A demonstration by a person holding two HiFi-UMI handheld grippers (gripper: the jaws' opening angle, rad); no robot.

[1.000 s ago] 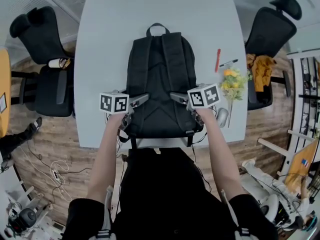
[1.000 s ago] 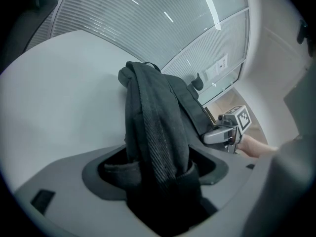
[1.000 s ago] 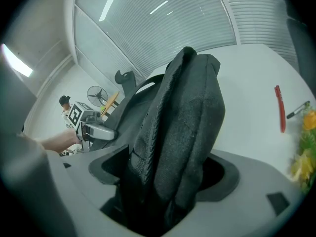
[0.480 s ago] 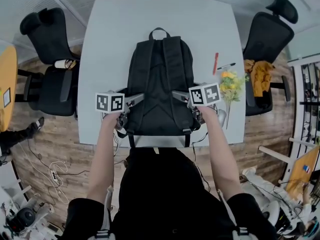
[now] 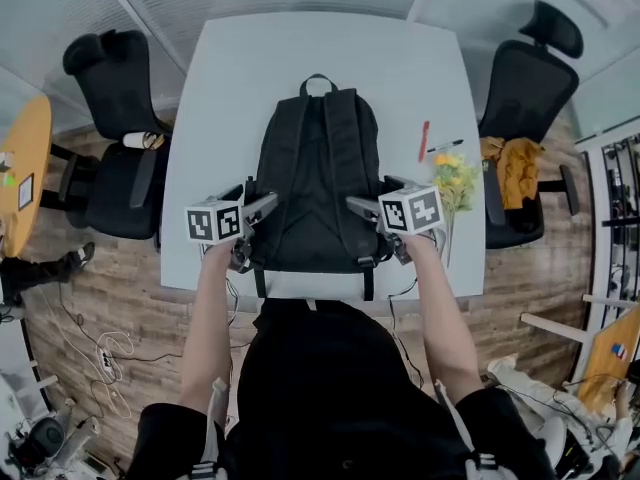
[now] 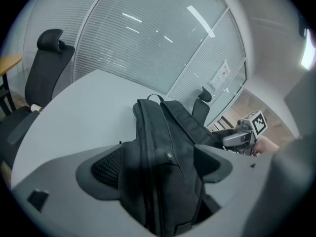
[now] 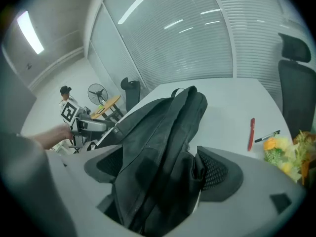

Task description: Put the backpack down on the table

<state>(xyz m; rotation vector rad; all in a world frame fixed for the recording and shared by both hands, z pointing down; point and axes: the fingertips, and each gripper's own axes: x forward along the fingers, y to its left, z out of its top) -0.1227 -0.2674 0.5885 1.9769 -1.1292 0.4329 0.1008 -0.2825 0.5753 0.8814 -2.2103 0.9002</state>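
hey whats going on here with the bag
A person holds the left hand-held gripper and right hand-held gripper at the near end of a black backpack lying flat on the white table. Both sets of jaws have just been opening; the backpack's sides are between them, unclamped. It looks set down.

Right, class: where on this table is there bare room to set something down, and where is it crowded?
Free: the wide strip of table between the backpack and the left edge, and the far end beyond the backpack's top. Crowded: right of the backpack, where a red pen, a black pen and flowers lie.
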